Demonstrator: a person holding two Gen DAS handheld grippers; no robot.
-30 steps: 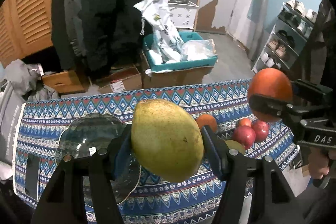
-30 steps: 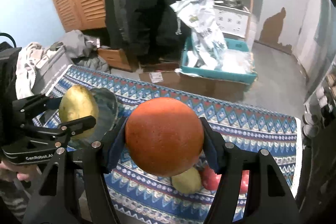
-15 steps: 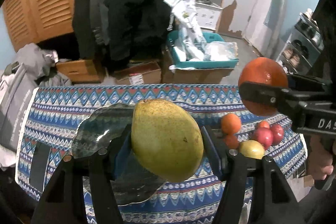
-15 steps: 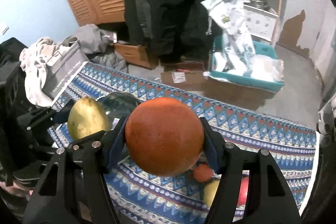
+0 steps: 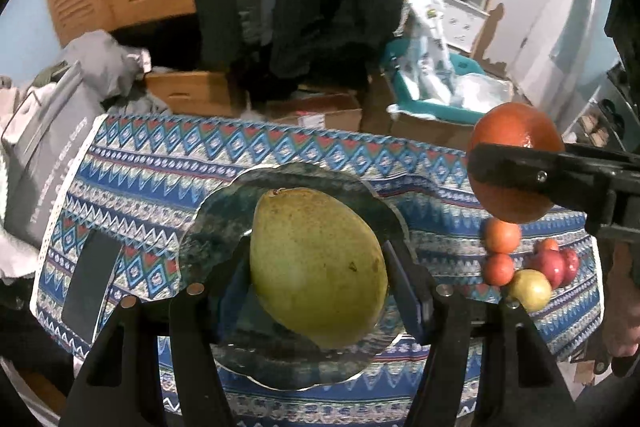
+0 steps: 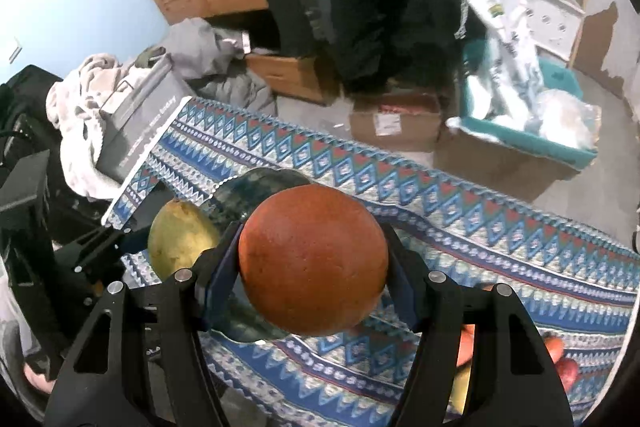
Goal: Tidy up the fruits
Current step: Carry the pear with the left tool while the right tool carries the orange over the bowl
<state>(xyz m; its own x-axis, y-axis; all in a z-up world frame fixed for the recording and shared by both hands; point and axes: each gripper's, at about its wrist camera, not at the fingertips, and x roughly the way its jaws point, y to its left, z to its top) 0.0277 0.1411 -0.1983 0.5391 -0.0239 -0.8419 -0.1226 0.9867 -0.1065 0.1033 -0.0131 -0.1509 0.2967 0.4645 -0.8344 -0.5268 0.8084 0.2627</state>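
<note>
My left gripper [image 5: 318, 275] is shut on a large yellow-green mango [image 5: 316, 263] and holds it above a dark glass plate [image 5: 224, 223] on the patterned tablecloth. My right gripper [image 6: 314, 263] is shut on a big orange [image 6: 312, 259], held in the air right of the plate; the orange also shows in the left wrist view [image 5: 516, 163]. The mango shows in the right wrist view [image 6: 180, 239], with the plate [image 6: 256, 187] beyond it. Several loose fruits, small oranges [image 5: 502, 235], red apples [image 5: 554, 263] and a yellow one [image 5: 530, 289], lie at the table's right end.
A dark phone [image 5: 90, 283] lies on the cloth [image 5: 160, 163] left of the plate. A grey bag [image 5: 44, 151] and clothes sit beyond the left edge. Cardboard boxes [image 5: 316, 111] and a teal bin [image 5: 436, 103] stand on the floor behind.
Both grippers moved left with their fruit. The mango is now over the plate, and the orange has come closer to the plate. The loose fruits stayed in place.
</note>
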